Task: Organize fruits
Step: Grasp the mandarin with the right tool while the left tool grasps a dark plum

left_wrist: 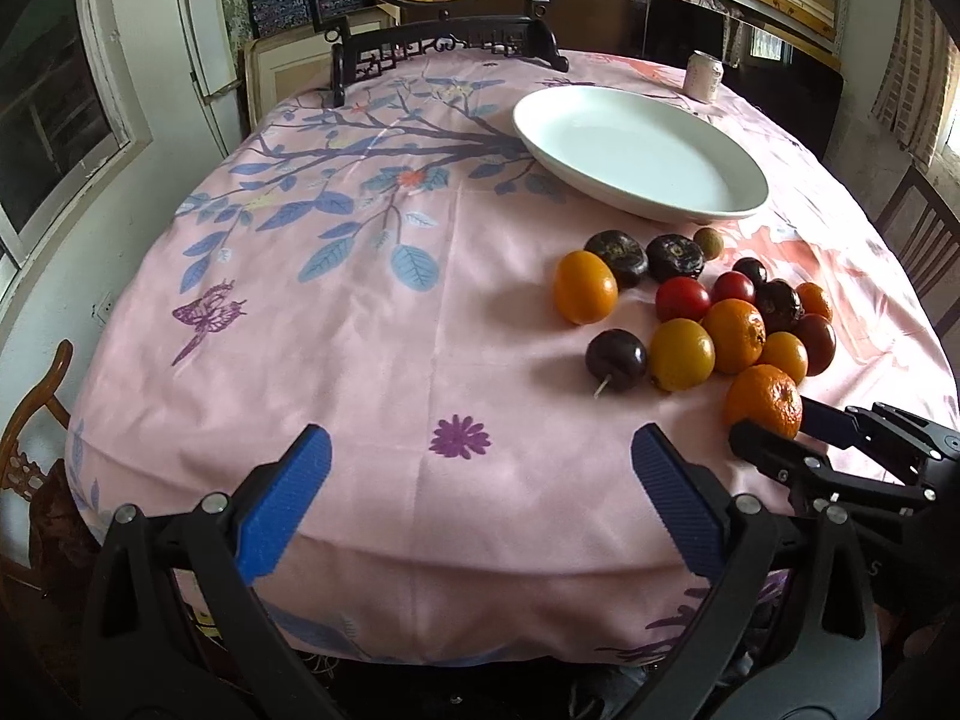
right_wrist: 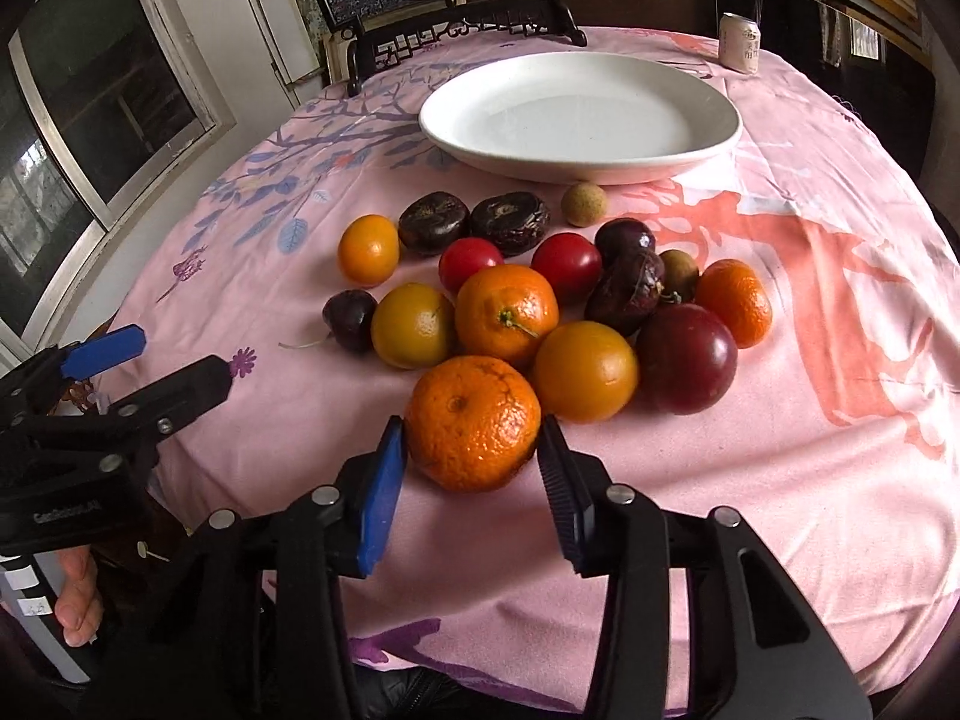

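A pile of fruit lies on the pink tablecloth in front of an empty white plate (right_wrist: 576,120), which also shows in the left wrist view (left_wrist: 636,150). The nearest mandarin (right_wrist: 474,423) sits between the two fingers of my right gripper (right_wrist: 474,450); the blue pads touch or nearly touch its sides, and it rests on the cloth. The same mandarin (left_wrist: 763,399) and right gripper (left_wrist: 774,420) show in the left wrist view. My left gripper (left_wrist: 480,450) is open and empty above the table's near edge, left of the pile. It shows at the left of the right wrist view (right_wrist: 174,360).
The pile holds more mandarins (right_wrist: 507,312), yellow-orange fruits (right_wrist: 585,369), red tomatoes (right_wrist: 567,264), dark plums (right_wrist: 687,357) and dark chestnut-like pieces (right_wrist: 432,222). A drink can (right_wrist: 741,42) stands at the back right. A dark carved stand (right_wrist: 468,30) sits at the table's far edge.
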